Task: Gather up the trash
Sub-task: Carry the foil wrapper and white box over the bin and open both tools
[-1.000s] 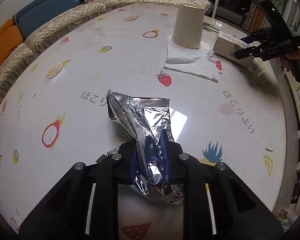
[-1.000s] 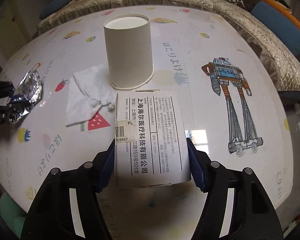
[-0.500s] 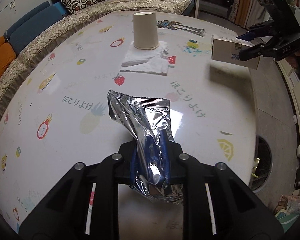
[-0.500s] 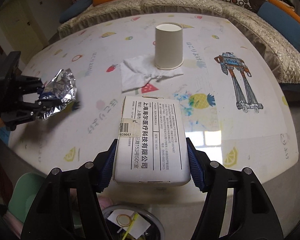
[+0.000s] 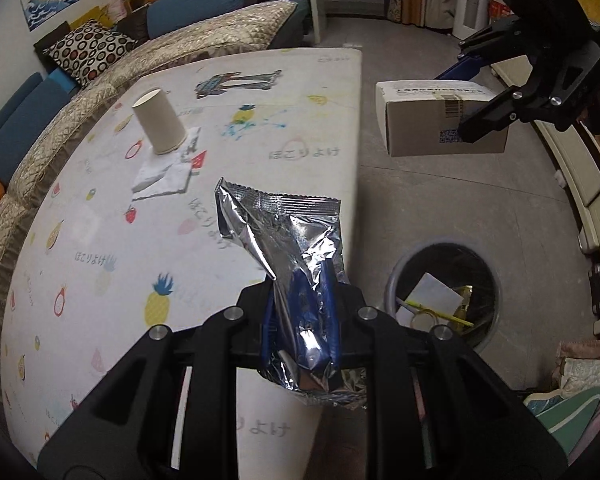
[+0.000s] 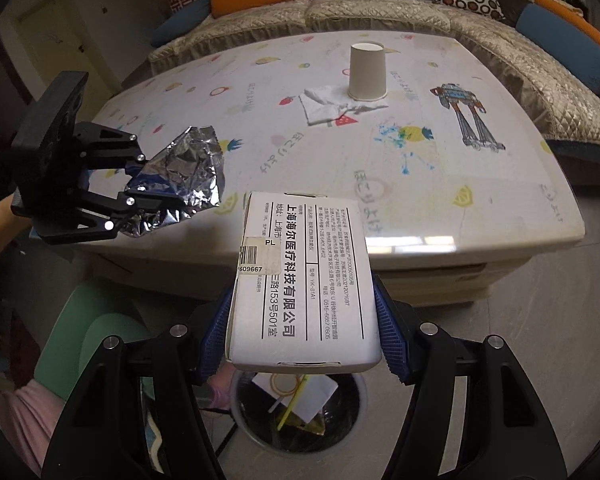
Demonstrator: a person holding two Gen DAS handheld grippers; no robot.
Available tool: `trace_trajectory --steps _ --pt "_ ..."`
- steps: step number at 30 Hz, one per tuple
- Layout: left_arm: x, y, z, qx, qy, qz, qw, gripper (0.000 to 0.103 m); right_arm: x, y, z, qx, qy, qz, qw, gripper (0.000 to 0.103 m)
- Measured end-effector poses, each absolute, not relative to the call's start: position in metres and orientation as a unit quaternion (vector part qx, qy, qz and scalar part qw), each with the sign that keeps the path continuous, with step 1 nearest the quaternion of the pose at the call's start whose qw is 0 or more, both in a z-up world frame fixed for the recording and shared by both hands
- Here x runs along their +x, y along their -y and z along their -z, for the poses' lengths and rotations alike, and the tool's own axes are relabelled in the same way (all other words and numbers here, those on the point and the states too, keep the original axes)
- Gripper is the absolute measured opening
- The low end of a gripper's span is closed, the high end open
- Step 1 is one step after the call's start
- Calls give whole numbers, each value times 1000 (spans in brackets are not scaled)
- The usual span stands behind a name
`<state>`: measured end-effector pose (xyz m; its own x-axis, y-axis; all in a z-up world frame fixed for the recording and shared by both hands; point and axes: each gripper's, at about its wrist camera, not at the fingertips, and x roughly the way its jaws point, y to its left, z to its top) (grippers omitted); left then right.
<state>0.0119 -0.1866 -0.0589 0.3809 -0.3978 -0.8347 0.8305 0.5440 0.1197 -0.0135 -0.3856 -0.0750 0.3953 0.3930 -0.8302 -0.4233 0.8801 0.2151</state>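
My left gripper (image 5: 300, 296) is shut on a crumpled silver foil wrapper (image 5: 284, 240) and holds it in the air at the table's edge; both also show in the right wrist view (image 6: 180, 172). My right gripper (image 6: 302, 320) is shut on a white cardboard box (image 6: 304, 272) with a barcode label, held above the round trash bin (image 6: 300, 412). The box (image 5: 432, 120) and bin (image 5: 440, 288) also show in the left wrist view. An upside-down paper cup (image 6: 367, 72) and a crumpled white tissue (image 6: 324, 104) lie on the table (image 6: 420, 184).
The bin stands on the grey floor beside the table and holds paper and scraps. A quilted sofa (image 6: 500, 40) with cushions wraps the table's far sides. A green chair (image 6: 96, 340) is at lower left. White cabinets (image 5: 580, 184) line the right.
Both grippers have lifted their loads off the table and drawn back past its edge. The box now hangs over the bin, and the wrapper is at the table's edge near the bin.
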Motion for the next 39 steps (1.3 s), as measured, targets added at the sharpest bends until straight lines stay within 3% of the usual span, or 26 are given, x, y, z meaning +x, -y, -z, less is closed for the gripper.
trace_trajectory --steps 12,34,38,39 --pt "-63 264 94 328 -386 465 726 18 -101 423 148 40 -542 -222 810 64" --pt "-86 337 231 380 -481 487 623 18 -124 417 310 61 -657 -196 726 65" --pt "-85 338 240 384 -486 476 624 25 -121 416 324 59 -663 -187 723 65" --pt "-84 337 241 382 -487 473 627 35 -120 417 326 59 -662 -183 724 66"
